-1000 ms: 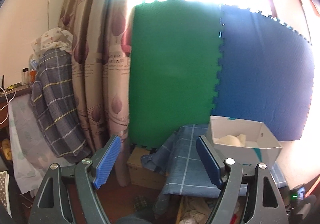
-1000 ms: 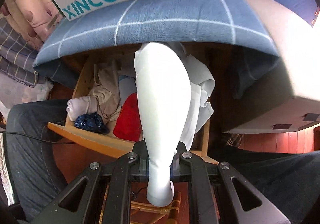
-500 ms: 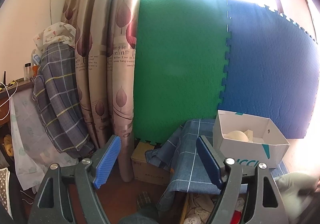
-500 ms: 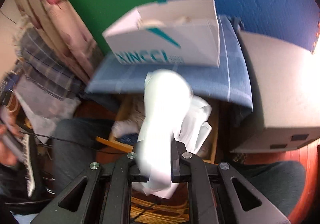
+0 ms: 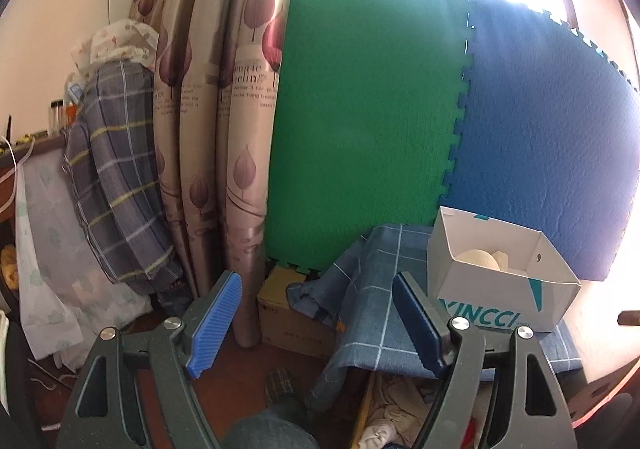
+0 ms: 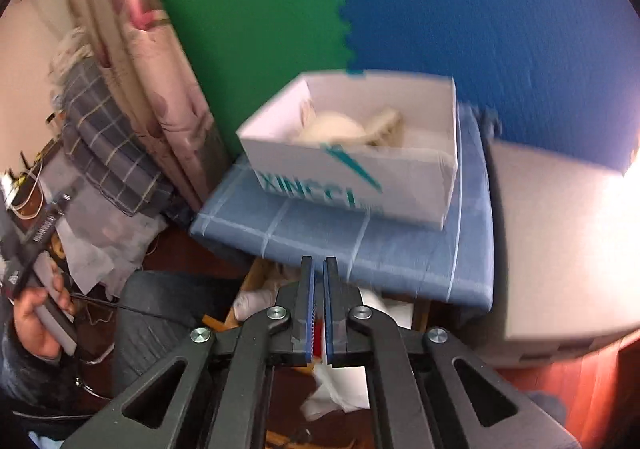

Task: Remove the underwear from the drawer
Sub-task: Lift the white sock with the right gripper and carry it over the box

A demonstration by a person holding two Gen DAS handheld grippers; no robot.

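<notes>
Up comes the right claw (image 6: 319, 261) since a second ago, and the soft white underwear (image 6: 340, 389) once clamped between its pads no longer stands there. The pads now meet with nothing seen between them. That crumpled, pale cloth shows just beneath the claw, over the open wooden drawer (image 6: 248, 285); whether it hangs or drops, I cannot tell. Removal looks unfinished. The left claw (image 5: 317, 277) gapes wide, empty.

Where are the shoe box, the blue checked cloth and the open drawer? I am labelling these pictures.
shoe box (image 6: 352, 185): right wrist view, printed front wall.
blue checked cloth (image 6: 320, 233): right wrist view, flat top.
open drawer (image 6: 252, 281): right wrist view, wooden side.
</notes>
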